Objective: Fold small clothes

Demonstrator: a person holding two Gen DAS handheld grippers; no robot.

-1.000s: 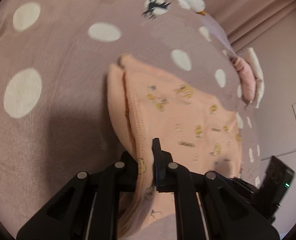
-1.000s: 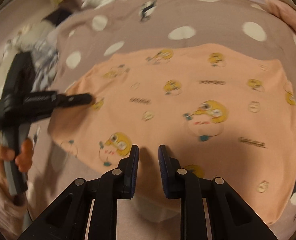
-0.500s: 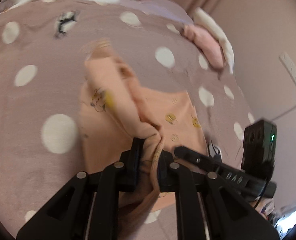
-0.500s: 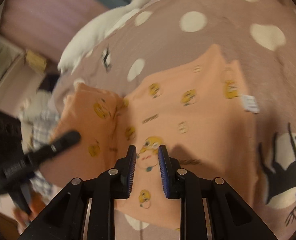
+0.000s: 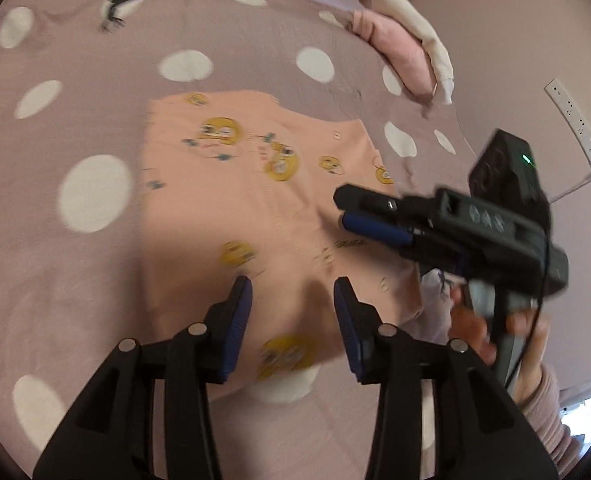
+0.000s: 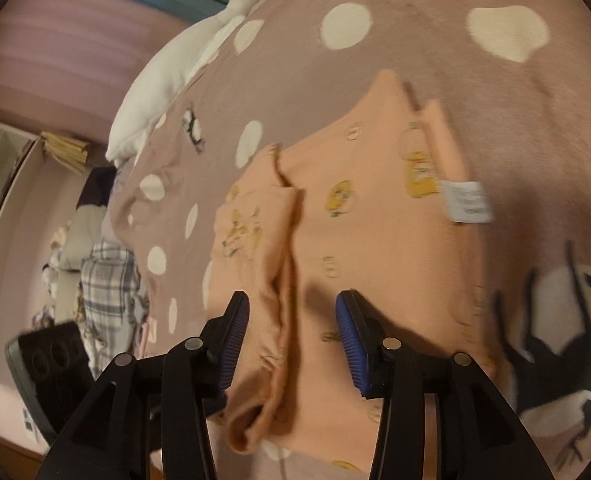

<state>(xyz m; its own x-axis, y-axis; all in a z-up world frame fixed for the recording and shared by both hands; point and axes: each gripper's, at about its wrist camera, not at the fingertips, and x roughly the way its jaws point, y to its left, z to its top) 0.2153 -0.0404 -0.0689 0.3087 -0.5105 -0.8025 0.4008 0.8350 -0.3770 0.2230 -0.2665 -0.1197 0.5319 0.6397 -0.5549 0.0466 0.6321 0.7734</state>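
Lying flat across the middle of the left wrist frame, the peach garment (image 5: 255,200) rested on the dotted bedspread (image 5: 55,280). The left gripper (image 5: 291,300) hovered at the frame's bottom with its fingers spread, pinching nothing. Further right, the right gripper (image 5: 341,210) reached in over the cloth, its fingers likewise parted. At upper right sat a pink and white folded pile (image 5: 407,52).

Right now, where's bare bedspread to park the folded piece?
Bare bedspread lies left of the peach garment, and beyond it toward the white plush. Crowded: the pink and white clothes at the far right edge, the right gripper over the garment's right side.
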